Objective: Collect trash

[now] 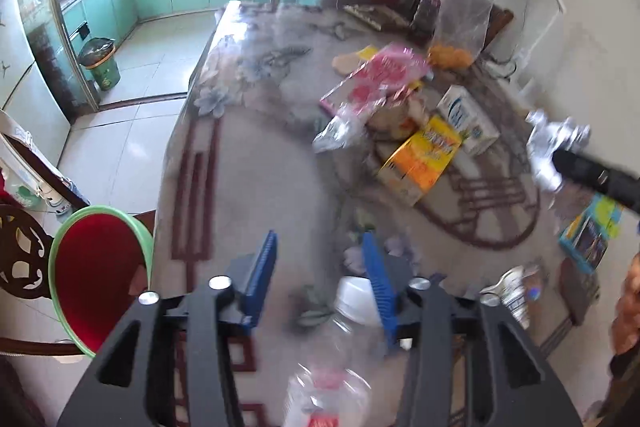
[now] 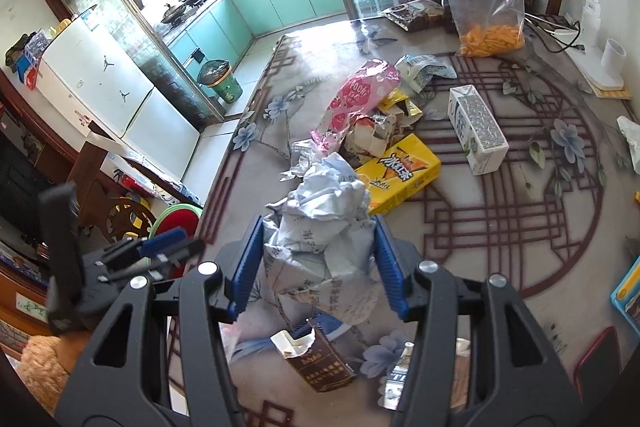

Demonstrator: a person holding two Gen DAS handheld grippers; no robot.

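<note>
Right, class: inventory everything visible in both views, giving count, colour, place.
table: one, grey floral, under everything
crumpled paper: one, whitish, in the right gripper
yellow carton: one, yellow, mid-table
milk carton: one, white, right of the yellow carton
pink wrapper: one, pink, behind the yellow carton
zip bag: one, clear with orange snacks, far edge
plastic bottle: one, clear, below the left gripper
basin: one, red, green-rimmed, left of the table
bin: one, green, kitchen floor
left gripper: one, black, blue pads, open
right gripper: one, black, blue pads, shut on the crumpled paper

Right gripper (image 2: 318,267) clamped, left gripper (image 1: 320,267) parted, both angled downward
</note>
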